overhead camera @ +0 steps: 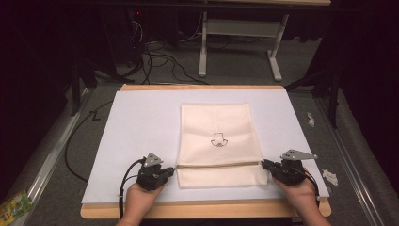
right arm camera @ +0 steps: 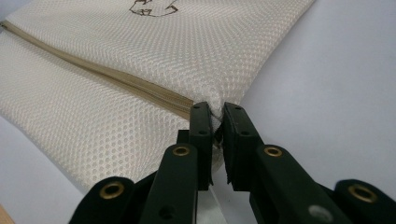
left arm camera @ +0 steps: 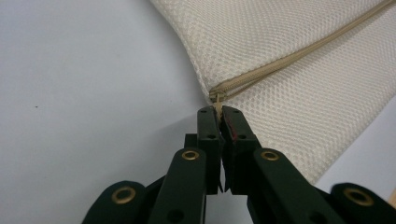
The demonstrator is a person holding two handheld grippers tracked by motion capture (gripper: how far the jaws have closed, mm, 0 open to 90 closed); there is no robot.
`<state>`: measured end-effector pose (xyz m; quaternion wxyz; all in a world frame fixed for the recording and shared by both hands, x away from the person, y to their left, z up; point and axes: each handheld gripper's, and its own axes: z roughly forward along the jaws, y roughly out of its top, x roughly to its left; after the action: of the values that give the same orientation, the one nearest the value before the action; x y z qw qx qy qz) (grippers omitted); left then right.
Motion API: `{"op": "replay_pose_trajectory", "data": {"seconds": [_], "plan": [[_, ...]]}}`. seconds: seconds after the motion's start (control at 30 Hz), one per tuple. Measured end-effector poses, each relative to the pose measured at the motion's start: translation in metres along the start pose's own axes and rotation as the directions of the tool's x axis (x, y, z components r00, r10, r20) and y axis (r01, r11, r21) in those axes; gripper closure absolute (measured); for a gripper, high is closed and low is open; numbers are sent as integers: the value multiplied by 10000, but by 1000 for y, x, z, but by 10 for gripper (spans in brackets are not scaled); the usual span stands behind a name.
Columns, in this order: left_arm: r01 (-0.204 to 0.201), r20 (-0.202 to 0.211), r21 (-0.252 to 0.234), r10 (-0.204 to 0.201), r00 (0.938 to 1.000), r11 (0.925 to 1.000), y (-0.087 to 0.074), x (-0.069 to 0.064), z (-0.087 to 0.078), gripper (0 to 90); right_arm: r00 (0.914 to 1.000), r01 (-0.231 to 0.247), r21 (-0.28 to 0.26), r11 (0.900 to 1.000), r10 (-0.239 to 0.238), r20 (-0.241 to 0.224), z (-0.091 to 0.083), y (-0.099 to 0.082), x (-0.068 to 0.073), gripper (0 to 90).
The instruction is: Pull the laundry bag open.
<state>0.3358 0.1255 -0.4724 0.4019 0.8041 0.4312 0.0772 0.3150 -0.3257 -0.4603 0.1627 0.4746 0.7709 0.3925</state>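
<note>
The fingers (left arm camera: pixel 208 128) of the left gripper (left arm camera: pixel 219 111) are pressed together on the zipper pull (left arm camera: pixel 218 99) at the left end of the zipper (left arm camera: pixel 299 53), and the small beige tab stands between their tips. The fingers (right arm camera: pixel 201 126) of the right gripper (right arm camera: pixel 215 112) are nearly together and pinch the mesh edge of the pouch at the right end of its zipper; a thin gap shows lower between the two pads. In the high view the cream mesh pouch (overhead camera: pixel 219 141) lies flat on the white sheet (overhead camera: pixel 136 127), about in the middle between its left and right edges and closer to the near edge than to the far one. The zipper runs across the pouch from left to right, near the pouch's near end, and it looks closed along the whole length. A small dark drawing (overhead camera: pixel 219 140) is printed on the middle of the pouch. The left gripper (overhead camera: pixel 170 172) touches the left side of the pouch and the right gripper (overhead camera: pixel 264 164) touches its right side, each one held by a hand near the near edge of the wooden tabletop (overhead camera: pixel 202 209).
</note>
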Motion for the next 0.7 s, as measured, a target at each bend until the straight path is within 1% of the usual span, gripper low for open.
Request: {"op": "replay_pose_trajectory", "data": {"seconds": [0.13, 0.23, 0.3, 0.33, 0.4, 0.43, 0.47, 0.5, 0.53, 0.6, 0.63, 0.7], "plan": [[21, -40, -18, -21, 10000, 10000, 0, 1, 0, 858, 10000, -45, 41, 10000, 45, 24, 1, -1, 0, 805], [92, -121, -93, -93, 9999, 9999, 0, 3, -1, 784, 10000, -64, 71, 10000, 63, 43, 1, -1, -1, 759], [190, -101, -216, -192, 9998, 9996, 1, 4, -3, 731, 9999, -110, -15, 9999, 110, 51, 0, -1, -1, 719], [190, -62, -295, -192, 9998, 9994, 1, 5, -4, 701, 9998, -199, -117, 9997, 199, 21, -1, 0, -1, 668], [189, -20, -453, -190, 9998, 9988, 1, 5, -5, 693, 9998, -172, -150, 9997, 172, 34, -2, 0, -1, 652], [102, -36, -540, -104, 9999, 9985, 1, 5, -6, 686, 9998, -173, -176, 9997, 174, 40, -2, 0, -1, 631], [78, -124, -646, -86, 9999, 9979, 2, 4, -7, 656, 9998, -171, -291, 9994, 172, 26, -2, 0, -1, 587], [30, -151, -726, -41, 9999, 9974, 2, 5, -8, 646, 9998, -210, -322, 9993, 210, 26, -2, 1, -1, 569], [-42, -163, -811, 29, 9999, 9967, 3, 5, -9, 646, 9998, -210, -322, 9993, 210, 26, -2, 1, -1, 569], [-71, -265, -1001, 45, 9996, 9950, 3, 4, -11, 616, 9998, -181, -410, 9990, 183, 47, -3, 1, -1, 531], [-153, -344, -1095, 116, 9993, 9939, 3, 5, -13, 601, 9996, -266, -471, 9985, 269, 71, -4, 2, -1, 515], [-281, -459, -1197, 227, 9987, 9924, 4, 5, -15, 571, 9997, -219, -633, 9978, 227, 119, -5, 3, -1, 485]]}}
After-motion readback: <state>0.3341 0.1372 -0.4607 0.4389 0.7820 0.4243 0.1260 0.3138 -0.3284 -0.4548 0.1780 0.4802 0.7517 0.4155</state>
